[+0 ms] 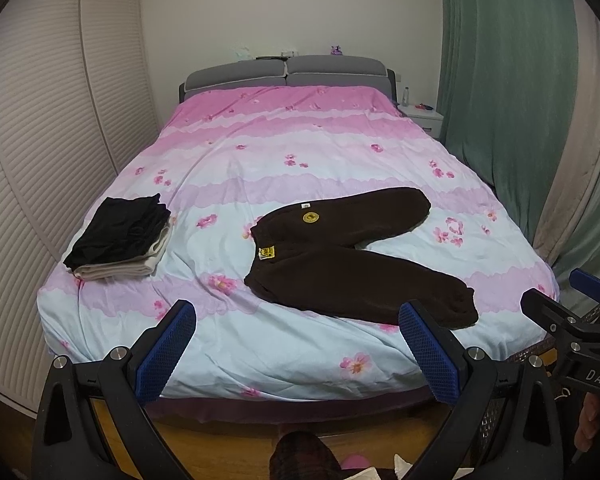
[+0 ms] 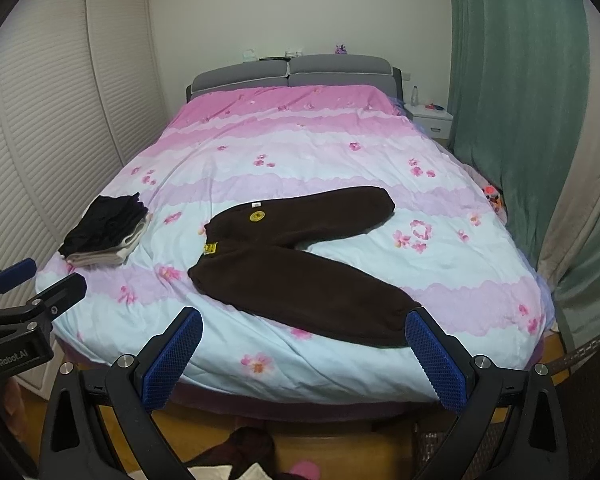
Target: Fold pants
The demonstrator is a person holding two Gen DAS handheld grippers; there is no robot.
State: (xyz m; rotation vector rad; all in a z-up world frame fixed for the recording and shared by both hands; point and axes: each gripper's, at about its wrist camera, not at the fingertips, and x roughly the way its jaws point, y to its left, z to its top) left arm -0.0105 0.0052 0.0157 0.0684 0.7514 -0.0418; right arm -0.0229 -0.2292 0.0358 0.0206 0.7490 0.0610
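1. Pants (image 1: 352, 264): dark brown, fleecy, spread flat on the near half of the bed (image 1: 260, 152), with the waistband toward the left and the two legs splayed in a V toward the right.
2. A round yellow patch and a yellow tag show near the waistband; both cuffs are gathered.
3. A stack of folded clothes (image 1: 120, 236), black on top of cream, lies well apart on the bed's left edge.
4. Left gripper (image 1: 296, 344): jaws wide apart, holding nothing, short of the bed's foot.
5. Right gripper (image 2: 304, 348): jaws likewise spread and empty, near the lower cuff.
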